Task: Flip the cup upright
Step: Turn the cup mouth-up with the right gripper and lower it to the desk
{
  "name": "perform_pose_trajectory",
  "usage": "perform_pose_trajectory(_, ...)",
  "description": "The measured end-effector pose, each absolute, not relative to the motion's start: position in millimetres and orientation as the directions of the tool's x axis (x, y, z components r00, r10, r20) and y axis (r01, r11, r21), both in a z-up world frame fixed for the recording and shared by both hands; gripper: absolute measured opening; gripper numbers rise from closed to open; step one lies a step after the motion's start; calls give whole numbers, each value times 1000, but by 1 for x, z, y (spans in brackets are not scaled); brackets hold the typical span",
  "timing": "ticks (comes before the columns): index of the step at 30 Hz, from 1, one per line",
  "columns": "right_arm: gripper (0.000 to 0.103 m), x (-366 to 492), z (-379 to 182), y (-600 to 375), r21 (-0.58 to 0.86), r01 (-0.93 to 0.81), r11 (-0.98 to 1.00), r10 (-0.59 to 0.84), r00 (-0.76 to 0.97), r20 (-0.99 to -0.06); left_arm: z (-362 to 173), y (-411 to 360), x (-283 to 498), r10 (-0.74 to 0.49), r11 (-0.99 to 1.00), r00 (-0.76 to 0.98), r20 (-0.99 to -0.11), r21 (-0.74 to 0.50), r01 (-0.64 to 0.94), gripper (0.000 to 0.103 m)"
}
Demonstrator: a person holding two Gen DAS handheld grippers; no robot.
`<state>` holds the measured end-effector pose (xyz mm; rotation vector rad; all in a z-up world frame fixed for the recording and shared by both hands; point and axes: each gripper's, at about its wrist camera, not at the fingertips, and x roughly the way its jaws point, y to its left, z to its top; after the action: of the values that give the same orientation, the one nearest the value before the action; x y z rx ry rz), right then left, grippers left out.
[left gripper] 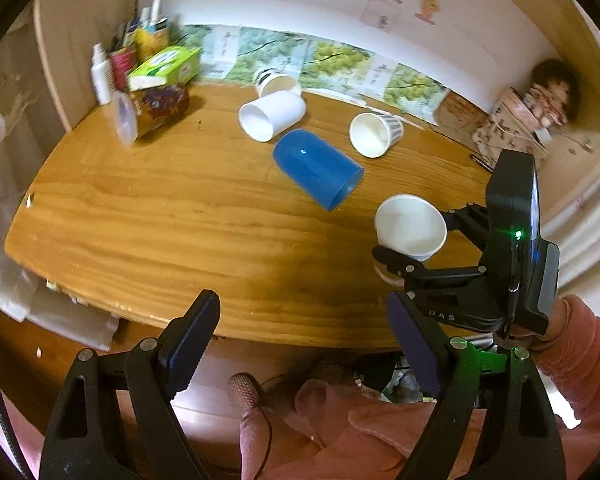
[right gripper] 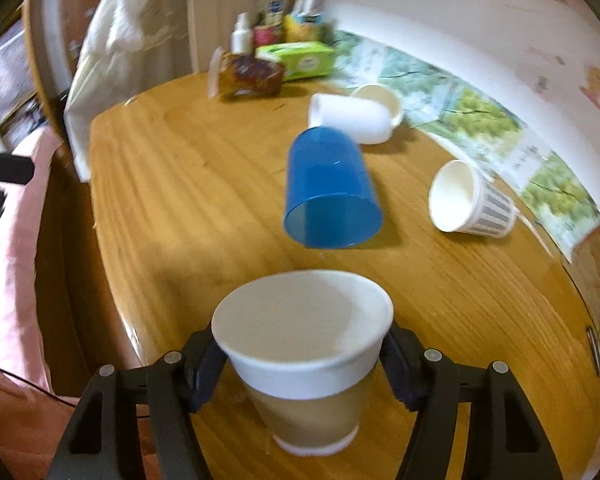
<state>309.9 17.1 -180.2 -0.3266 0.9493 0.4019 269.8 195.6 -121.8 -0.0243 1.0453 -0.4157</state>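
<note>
The right gripper (right gripper: 304,364) pinches a paper cup (right gripper: 302,344) mouth-up, a blue cup (right gripper: 330,188) lying ahead, while the left gripper (left gripper: 300,344) hangs spread wide.

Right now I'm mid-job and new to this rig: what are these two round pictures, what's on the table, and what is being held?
A person holds a two-finger hand-held gripper in each hand; each carries a fisheye camera looking along its fingers. The left view shows the left hand-held gripper open and empty, at the edge of the wooden table. The right view shows the right hand-held gripper closed on a brown-and-white paper cup, mouth up, near the tabletop. On their sides lie a blue cup, a white cup, a striped paper cup and another cup by the wall. Boxes and bottles stand at the back.
</note>
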Motion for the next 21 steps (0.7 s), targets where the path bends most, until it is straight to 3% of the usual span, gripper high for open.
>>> perform_pose_trajectory(10,67,290,-170,13,-63,-193,979,75,633,-770,-118,210,273,-394,860,392,-831,-183,476,88)
perform_pose_trajectory(21,67,272,-185,18,-47,27,999,-53,643,-764,-118,228,273,-413,819,379,-828,-156,552,88)
